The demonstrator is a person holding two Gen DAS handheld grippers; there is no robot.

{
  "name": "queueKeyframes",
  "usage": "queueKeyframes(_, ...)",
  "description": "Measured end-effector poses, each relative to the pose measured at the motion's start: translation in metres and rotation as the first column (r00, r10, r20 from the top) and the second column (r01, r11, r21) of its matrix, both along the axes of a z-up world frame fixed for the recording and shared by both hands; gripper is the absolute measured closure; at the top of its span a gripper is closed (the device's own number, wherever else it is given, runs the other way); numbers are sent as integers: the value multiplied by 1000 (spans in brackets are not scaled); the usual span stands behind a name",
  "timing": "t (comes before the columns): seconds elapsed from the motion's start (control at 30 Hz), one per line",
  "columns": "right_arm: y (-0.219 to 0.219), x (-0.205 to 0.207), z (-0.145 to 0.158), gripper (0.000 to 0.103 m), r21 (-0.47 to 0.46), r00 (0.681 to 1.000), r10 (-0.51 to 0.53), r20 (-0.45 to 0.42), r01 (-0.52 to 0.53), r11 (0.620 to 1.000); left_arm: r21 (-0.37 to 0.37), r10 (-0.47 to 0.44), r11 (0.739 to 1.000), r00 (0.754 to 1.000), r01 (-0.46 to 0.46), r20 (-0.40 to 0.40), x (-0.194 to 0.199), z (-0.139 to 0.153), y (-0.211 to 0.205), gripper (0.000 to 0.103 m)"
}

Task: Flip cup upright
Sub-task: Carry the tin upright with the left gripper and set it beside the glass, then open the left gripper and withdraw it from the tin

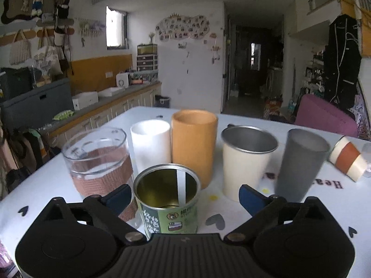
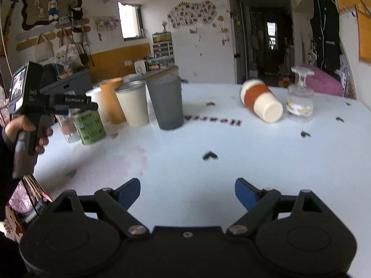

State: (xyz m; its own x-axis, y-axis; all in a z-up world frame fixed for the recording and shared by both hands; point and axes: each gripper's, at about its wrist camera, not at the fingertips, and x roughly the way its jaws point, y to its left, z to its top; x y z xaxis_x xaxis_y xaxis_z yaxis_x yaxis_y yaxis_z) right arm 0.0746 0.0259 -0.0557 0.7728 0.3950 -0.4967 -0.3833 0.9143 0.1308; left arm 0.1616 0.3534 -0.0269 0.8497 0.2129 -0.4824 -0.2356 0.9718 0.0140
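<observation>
A cream cup with an orange-brown band (image 2: 260,102) lies on its side on the white table (image 2: 231,153), base toward me; it also shows at the right edge of the left wrist view (image 1: 347,158). An upturned clear glass (image 2: 299,97) stands beside it. My right gripper (image 2: 187,191) is open and empty, well short of the lying cup. My left gripper (image 1: 183,193) is open, its jaws either side of an upright green tin can (image 1: 167,199) without touching it. The left gripper also shows in the right wrist view (image 2: 76,105).
A row of upright cups stands on the left: a glass with a brown sleeve (image 1: 97,162), a white cup (image 1: 150,143), an orange cup (image 1: 193,146), a cream metal cup (image 1: 247,159) and a grey cup (image 1: 300,164). A pink chair (image 2: 324,81) stands behind the table.
</observation>
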Motion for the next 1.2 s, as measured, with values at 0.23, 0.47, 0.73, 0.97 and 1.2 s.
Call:
queueKeyframes(0.23,9,-4,23,9,51,995,15,99,-20,998,-12,-38,999,999,39,17,-46,11,-17,3)
queueKeyframes(0.47,17,-8,32,5,43,989,5,149,-11,999,6,-57,998,998,57,30,-92,17,-35,0)
queueKeyframes(0.73,21,-7,34,0,33,989,-10,151,5,999,-3,-79,997,996,79,36,-124,13,-41,0)
queueKeyframes(0.97,24,-6,32,0,18,986,-31,161,28,999,-11,-84,996,996,84,45,-139,7,-48,0)
queueKeyframes(1.2,25,-8,32,0,11,986,-29,166,28,1000,-15,-76,997,996,77,47,-147,6,-58,0)
